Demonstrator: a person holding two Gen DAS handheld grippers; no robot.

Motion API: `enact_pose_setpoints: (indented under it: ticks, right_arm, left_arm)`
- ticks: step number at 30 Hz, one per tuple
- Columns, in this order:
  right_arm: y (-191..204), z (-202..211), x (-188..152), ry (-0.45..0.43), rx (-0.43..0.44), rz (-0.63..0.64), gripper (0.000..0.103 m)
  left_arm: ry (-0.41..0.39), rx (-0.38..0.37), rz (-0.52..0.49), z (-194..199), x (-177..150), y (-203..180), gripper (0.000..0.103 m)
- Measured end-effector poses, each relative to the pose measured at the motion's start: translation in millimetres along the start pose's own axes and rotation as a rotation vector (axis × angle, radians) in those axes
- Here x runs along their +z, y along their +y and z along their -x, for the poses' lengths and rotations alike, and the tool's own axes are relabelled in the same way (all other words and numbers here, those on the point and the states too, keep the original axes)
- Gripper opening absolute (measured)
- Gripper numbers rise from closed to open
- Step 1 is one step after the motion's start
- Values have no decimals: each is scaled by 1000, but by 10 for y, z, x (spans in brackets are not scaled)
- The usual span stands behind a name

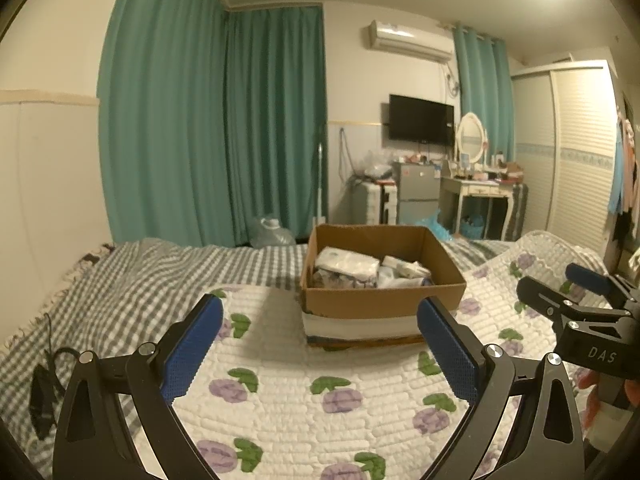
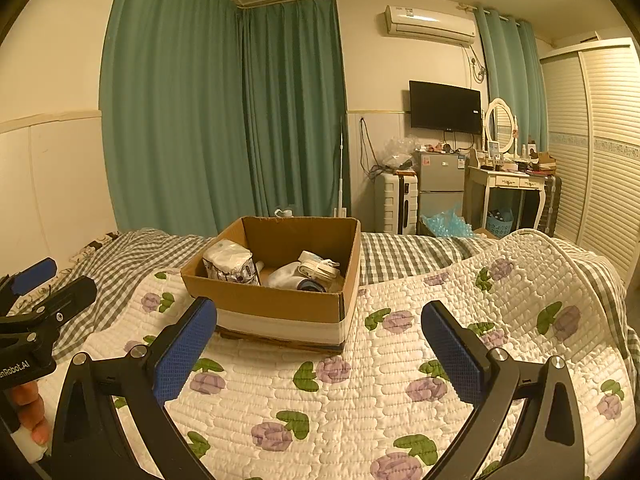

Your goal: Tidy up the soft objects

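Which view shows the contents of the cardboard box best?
The right wrist view: it looks into the cardboard box from higher, showing the wrapped packs and white soft items separately. The left wrist view shows them flatter, partly hidden behind the front wall.

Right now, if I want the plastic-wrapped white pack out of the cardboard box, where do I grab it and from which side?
Probably from above. The wrapped pack stands against the left wall of the cardboard box, its top near the rim. Drop the open right gripper over that top edge and pinch across its narrow width; the box walls block a side approach.
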State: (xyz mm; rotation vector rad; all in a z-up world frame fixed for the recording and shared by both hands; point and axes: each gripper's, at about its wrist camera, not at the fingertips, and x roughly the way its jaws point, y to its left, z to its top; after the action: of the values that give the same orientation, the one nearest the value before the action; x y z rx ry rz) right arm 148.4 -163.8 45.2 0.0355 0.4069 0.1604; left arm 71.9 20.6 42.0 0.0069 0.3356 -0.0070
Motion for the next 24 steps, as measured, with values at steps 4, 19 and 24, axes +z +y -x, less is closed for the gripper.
enact_pose_setpoints:
  ticks: [4, 19, 24]
  right_arm:
    - [0, 1, 1, 1, 1, 0, 103]
    - [5, -24, -54, 7, 0, 1, 103]
    - [8, -39, -83, 10, 0, -1, 103]
  left_arm:
    - [0, 1, -1, 2, -2, -2, 100]
    - [5, 11, -1, 3, -36, -6, 100]
    - [5, 15, -5, 5, -44, -21, 100]
